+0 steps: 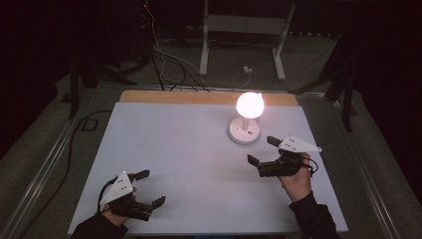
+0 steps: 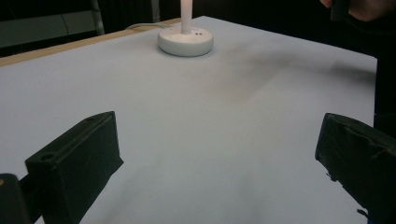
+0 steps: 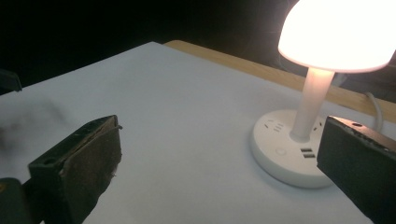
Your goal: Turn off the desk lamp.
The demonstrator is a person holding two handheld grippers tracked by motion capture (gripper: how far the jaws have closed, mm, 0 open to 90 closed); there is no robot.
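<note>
— What do we have in front of us?

— We see a white surface (image 1: 189, 149) with a strip of bare wood along its far edge (image 1: 164, 96). A small lamp (image 1: 249, 105) stands on it toward the far right, lit, its round shade glowing over a white disc base (image 1: 244, 133) that carries sockets.

— And the room around it?

— Dark. We make out grey floor (image 1: 45, 134), a tangle of cables (image 1: 164, 64) running to the far edge of the surface, and a white metal frame (image 1: 244, 30) standing behind.

— Where are our hands?

— Our left gripper (image 1: 149, 188) sits at the near left corner, jaws spread wide, nothing between them. Our right gripper (image 1: 262, 149) hovers at the right side, just beside the lamp base on its near side, jaws also spread and empty. In the right gripper view the lamp base (image 3: 285, 149) lies just past the right-hand jaw, apart from it.

— Anything else on the surface?

— We see soft shadows only.
</note>
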